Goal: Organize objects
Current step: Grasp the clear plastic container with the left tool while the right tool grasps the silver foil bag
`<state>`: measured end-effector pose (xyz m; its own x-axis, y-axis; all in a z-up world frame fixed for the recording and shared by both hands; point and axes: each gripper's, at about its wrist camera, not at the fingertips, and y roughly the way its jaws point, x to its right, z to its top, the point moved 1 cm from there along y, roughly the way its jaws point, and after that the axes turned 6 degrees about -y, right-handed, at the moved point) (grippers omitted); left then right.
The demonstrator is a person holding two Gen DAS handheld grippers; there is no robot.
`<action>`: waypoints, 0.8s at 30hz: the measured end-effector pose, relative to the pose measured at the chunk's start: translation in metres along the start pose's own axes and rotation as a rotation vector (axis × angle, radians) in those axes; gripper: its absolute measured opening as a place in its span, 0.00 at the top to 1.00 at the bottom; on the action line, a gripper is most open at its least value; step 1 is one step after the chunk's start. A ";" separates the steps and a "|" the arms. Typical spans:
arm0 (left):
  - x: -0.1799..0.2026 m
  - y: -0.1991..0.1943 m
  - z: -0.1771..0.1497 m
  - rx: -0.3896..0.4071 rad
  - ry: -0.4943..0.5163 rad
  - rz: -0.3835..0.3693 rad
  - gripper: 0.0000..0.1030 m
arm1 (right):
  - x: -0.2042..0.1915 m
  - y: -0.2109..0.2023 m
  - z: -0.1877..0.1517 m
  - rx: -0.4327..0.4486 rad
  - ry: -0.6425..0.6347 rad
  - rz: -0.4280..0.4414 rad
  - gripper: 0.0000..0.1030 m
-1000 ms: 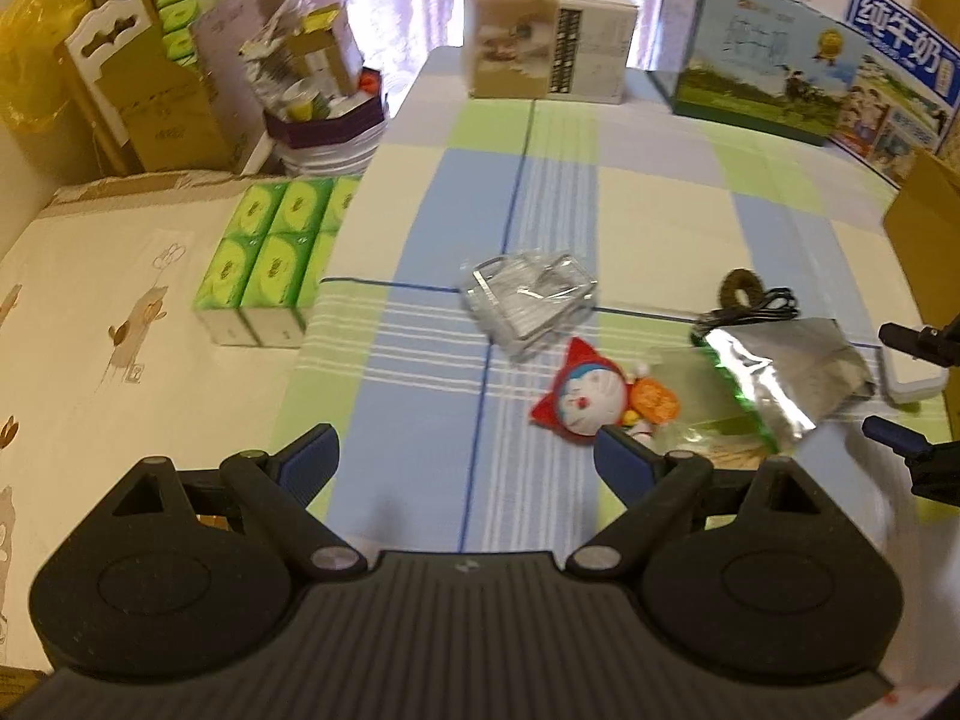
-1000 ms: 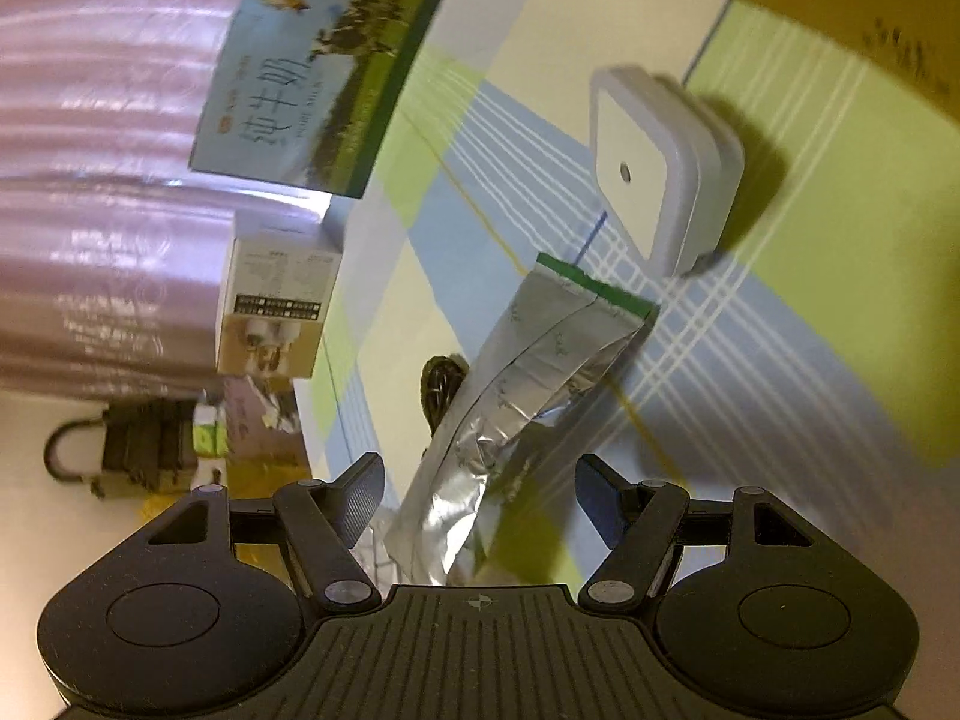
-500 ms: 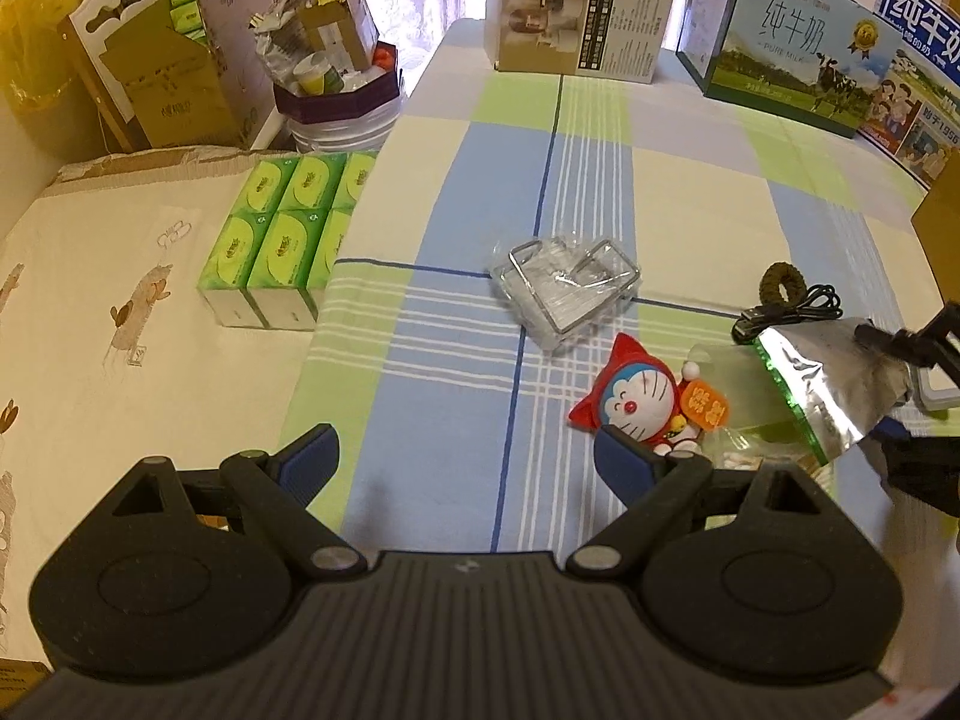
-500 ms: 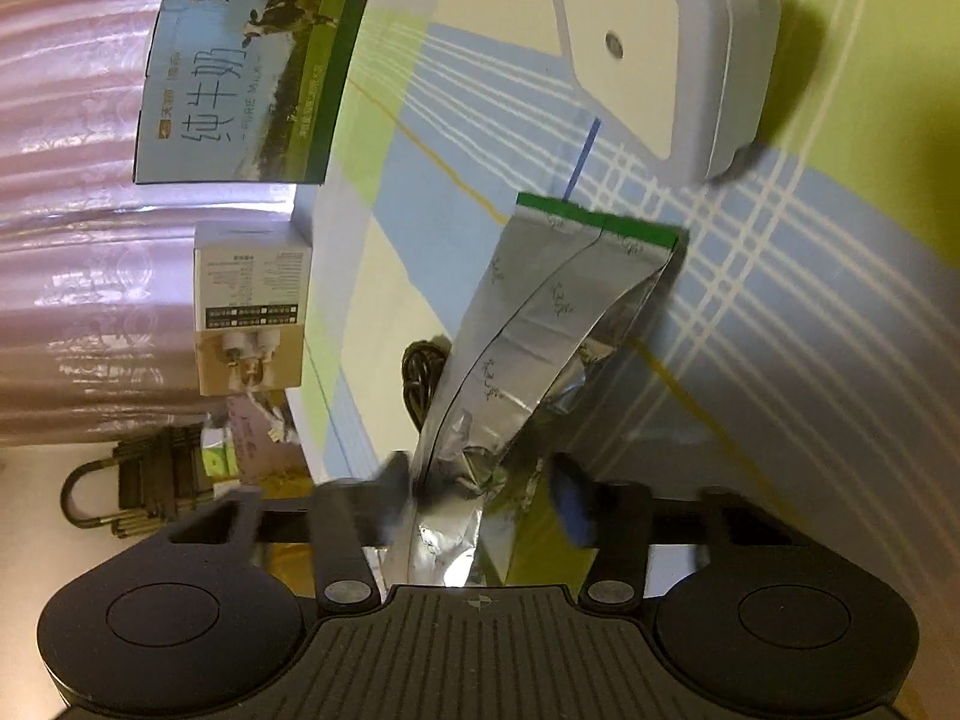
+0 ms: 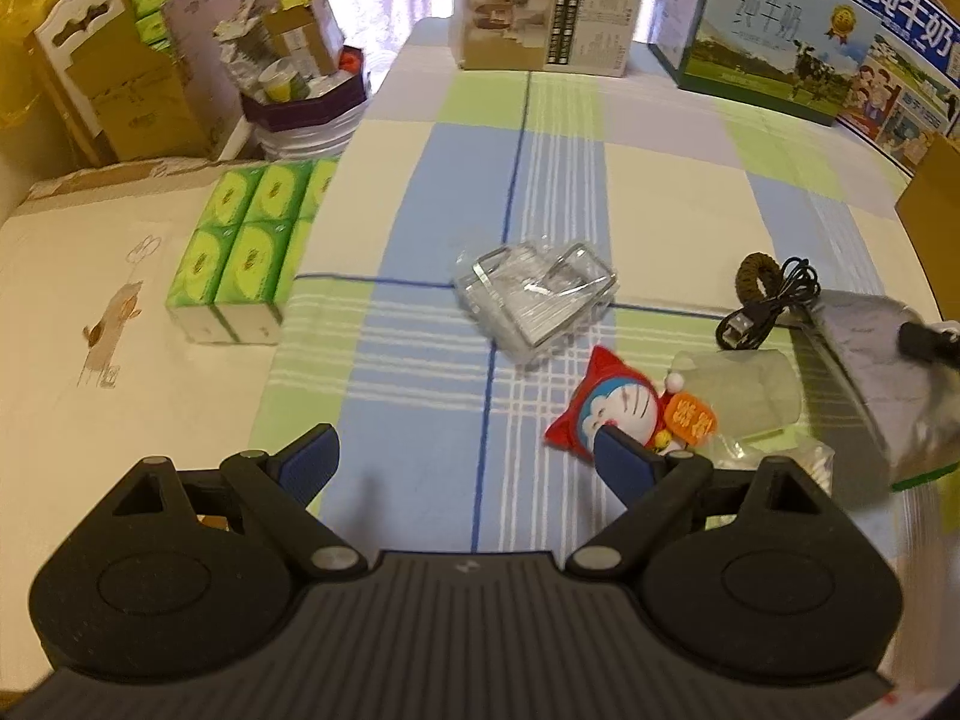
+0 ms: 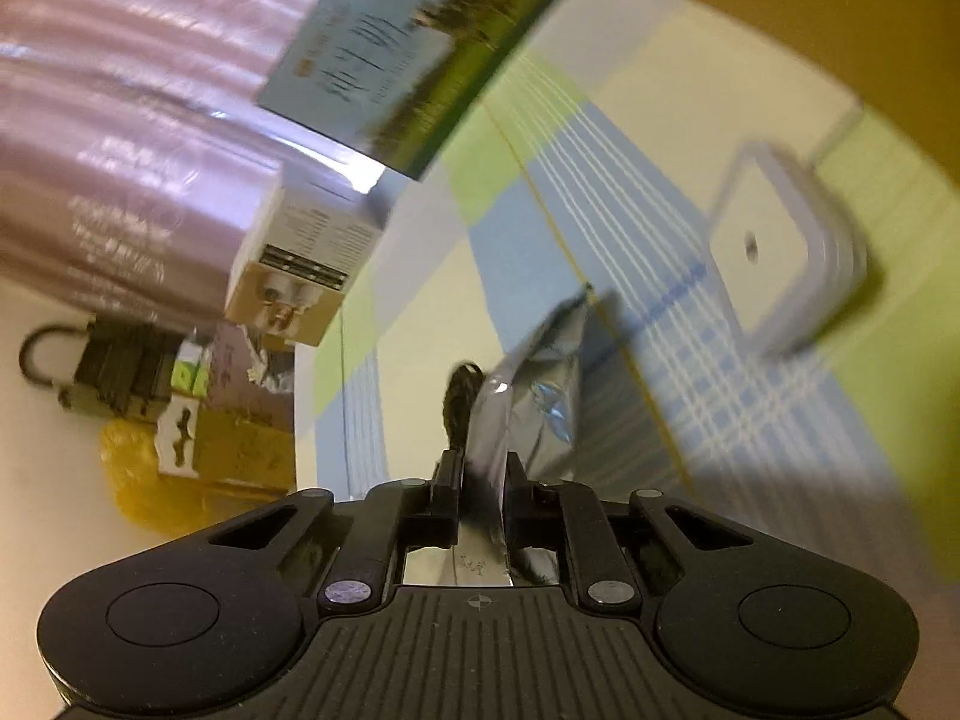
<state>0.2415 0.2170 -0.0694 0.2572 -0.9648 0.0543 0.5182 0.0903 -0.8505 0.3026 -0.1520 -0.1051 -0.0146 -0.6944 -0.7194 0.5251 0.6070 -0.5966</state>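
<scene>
Although the right gripper (image 6: 483,474) has its fingers pinched on the silver foil bag (image 6: 528,396), most of the tidying looks undone: every other loose thing lies scattered on the checked cloth (image 5: 420,192).

Going left to right in the left wrist view, a block of green tissue packs (image 5: 246,252) sits at about ten o'clock, half on the cream sheet (image 5: 78,276) and half on the cloth. Behind it at eleven o'clock a purple-rimmed bin (image 5: 303,105) is stuffed with cartons, cups and wrappers. The left gripper (image 5: 465,459) hangs low with its fingers spread wide and nothing between them. Near the centre lies a wire rack in clear wrap (image 5: 534,294). At about three o'clock from it are a red and blue cat toy (image 5: 612,414), a clear packet (image 5: 744,384), a brown hair tie (image 5: 759,273) and a black cable (image 5: 768,306), all close together. At the far right the foil bag (image 5: 870,372) is held up by one end, its lower edge near the cloth.

In the right wrist view a white square box (image 6: 780,252) rests at two o'clock, just beyond the bag. I judge that the bag's destination is not yet shown; the brown carton (image 5: 930,198) at the right edge may be it, but its contents are hidden.
</scene>
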 end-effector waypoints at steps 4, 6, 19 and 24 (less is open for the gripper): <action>0.007 0.010 0.010 0.017 0.036 -0.013 0.13 | -0.009 -0.012 0.002 0.025 -0.088 -0.050 0.91; 0.010 0.017 0.017 0.029 0.057 -0.017 0.13 | -0.014 -0.020 0.003 0.049 -0.139 -0.071 0.91; 0.040 0.076 0.053 0.037 0.302 -0.036 0.13 | -0.020 -0.041 0.014 0.119 -0.251 -0.176 0.91; 0.044 0.099 0.056 0.014 0.368 -0.035 0.13 | -0.018 -0.042 0.017 0.114 -0.256 -0.180 0.95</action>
<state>0.3500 0.1969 -0.1214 -0.0699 -0.9914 -0.1104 0.5331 0.0564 -0.8442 0.2949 -0.1716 -0.0609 0.0909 -0.8697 -0.4852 0.6257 0.4289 -0.6516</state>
